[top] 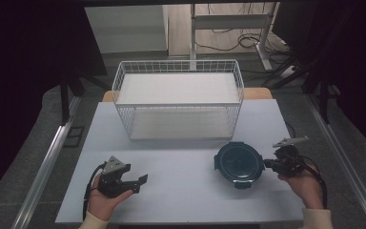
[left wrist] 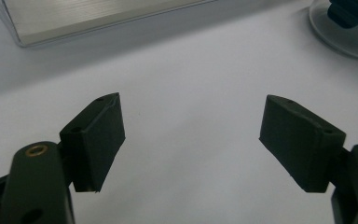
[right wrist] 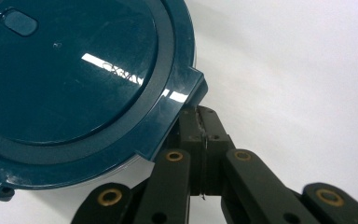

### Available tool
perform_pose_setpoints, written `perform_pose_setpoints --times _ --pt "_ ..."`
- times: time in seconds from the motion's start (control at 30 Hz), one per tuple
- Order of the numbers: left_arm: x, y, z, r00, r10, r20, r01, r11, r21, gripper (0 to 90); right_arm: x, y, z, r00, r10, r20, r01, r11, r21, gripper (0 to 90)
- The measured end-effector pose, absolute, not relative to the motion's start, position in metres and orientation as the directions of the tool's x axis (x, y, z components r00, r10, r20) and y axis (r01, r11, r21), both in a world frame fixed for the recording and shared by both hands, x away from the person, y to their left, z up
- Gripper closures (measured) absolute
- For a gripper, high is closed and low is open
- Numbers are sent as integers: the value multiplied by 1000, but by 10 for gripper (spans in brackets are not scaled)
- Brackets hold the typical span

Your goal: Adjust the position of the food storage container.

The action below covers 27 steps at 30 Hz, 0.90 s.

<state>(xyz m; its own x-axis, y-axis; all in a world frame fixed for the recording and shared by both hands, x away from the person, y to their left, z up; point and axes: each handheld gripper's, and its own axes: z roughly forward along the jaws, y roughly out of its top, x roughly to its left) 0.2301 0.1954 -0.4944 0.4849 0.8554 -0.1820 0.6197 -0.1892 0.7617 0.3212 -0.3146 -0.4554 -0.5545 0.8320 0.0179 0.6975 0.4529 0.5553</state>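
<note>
the right gripper (right wrist: 200, 126), jaws pressed together with nothing visibly between them, sits under a latch of the lidded container (top: 238, 162) near the table's (top: 181, 191) front, so lifting might tip it; the left gripper (left wrist: 191, 140) gapes empty.

The high view looks forward and down from above the person's side, far enough to take in the whole table (top: 181, 200), with the wire basket (top: 178, 98) at 12 o'clock. The left gripper view sits low and close over the tabletop, and the round container (left wrist: 349, 32) stands at its 1 o'clock. The right gripper view is very near the same container's lid (right wrist: 74, 84), at its 10 o'clock.
</note>
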Motion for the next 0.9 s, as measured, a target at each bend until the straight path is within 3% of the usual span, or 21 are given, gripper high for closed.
perform_pose_setpoints --times 0.9 --pt "231 196 -495 482 857 -184 620 -185 762 216 315 -255 -458 -641 767 27 649 522 554 898"
